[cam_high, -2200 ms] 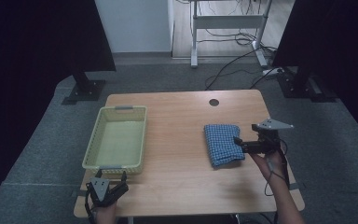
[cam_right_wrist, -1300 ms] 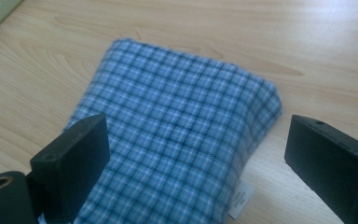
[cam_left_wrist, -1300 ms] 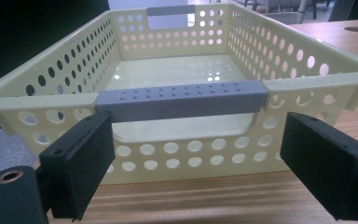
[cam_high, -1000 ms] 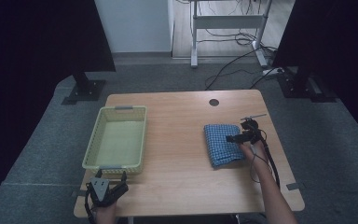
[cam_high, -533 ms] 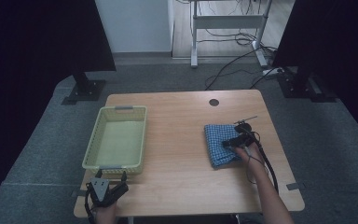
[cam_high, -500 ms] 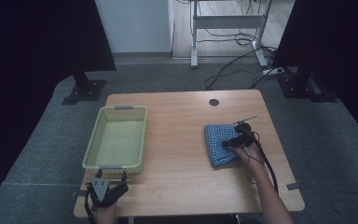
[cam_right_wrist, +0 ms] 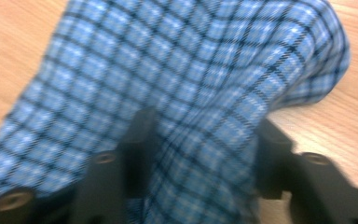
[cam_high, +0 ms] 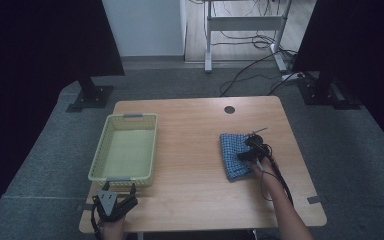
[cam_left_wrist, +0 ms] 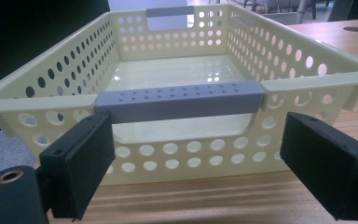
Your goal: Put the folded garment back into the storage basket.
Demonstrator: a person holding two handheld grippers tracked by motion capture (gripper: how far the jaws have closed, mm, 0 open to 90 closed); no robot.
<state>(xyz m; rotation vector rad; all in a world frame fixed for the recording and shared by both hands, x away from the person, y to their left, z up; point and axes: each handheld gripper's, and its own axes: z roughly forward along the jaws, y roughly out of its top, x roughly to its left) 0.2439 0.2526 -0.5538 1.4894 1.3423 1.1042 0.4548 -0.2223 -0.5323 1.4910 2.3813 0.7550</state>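
Observation:
A blue checked cloth [cam_high: 231, 156] lies on the right half of the wooden table [cam_high: 190, 145]. My right gripper [cam_high: 243, 155] rests on its right part; its jaws have just been closing. In the right gripper view the cloth [cam_right_wrist: 191, 60] bunches up between the two black jaws of that gripper [cam_right_wrist: 200, 154], and the pads press into the fold. A pale yellow perforated basket [cam_high: 100, 150] stands on the table's left half. My left gripper [cam_high: 118, 189] sits at the near-left table edge. There it [cam_left_wrist: 198, 158] stands open, facing the basket's grey handle [cam_left_wrist: 182, 100] with nothing between the pads.
A round cable hole [cam_high: 229, 109] sits near the table's far edge. Black stands [cam_high: 87, 95] and a desk frame with cables [cam_high: 245, 45] are on the floor beyond. The right gripper's cable [cam_high: 280, 180] trails along the forearm.
The right gripper moved left and down onto the cloth, and its jaws closed around a fold of it. The left gripper kept still.

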